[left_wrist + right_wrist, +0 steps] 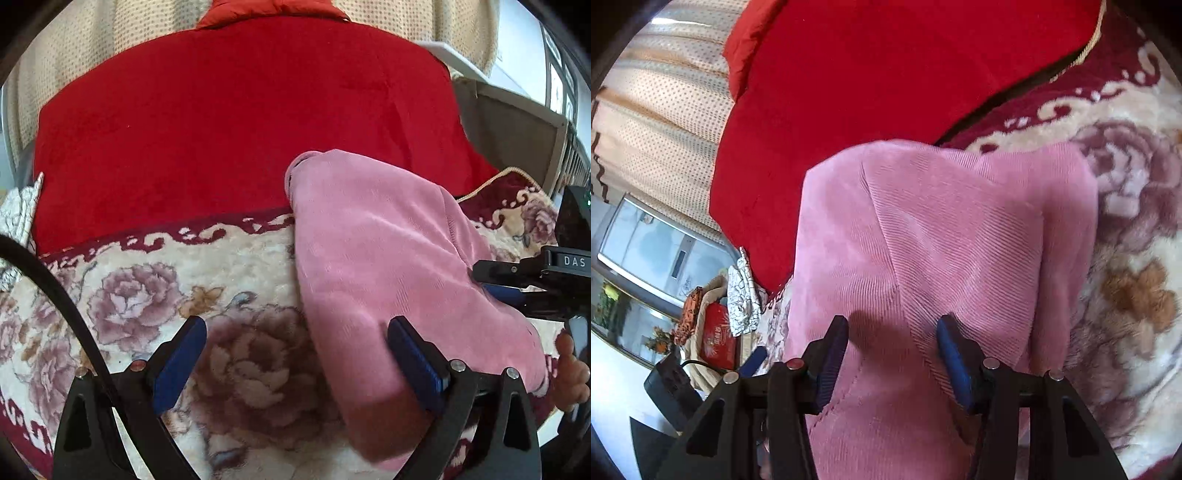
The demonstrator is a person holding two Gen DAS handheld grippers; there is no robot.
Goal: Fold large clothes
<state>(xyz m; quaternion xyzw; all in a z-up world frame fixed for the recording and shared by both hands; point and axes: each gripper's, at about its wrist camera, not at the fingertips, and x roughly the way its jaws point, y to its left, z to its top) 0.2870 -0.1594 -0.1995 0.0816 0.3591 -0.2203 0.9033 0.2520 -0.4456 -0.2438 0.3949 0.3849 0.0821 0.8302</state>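
A pink ribbed garment (384, 266) lies folded into a long bundle on a floral blanket (147, 295); it also fills the middle of the right wrist view (942, 240). My left gripper (295, 354) is open, its jaws wide apart; its right pad rests at the garment's left edge, its left pad is over the blanket. My right gripper (892, 350) is open just above the pink cloth, with nothing between its pads. In the left wrist view the right gripper (517, 280) comes in from the right edge at the garment's right side.
A red blanket (240, 122) lies beyond the garment, with a beige dotted curtain (92, 40) behind it. A patterned white cloth (742, 295), a red box (718, 339) and a window (653, 243) are at the left in the right wrist view.
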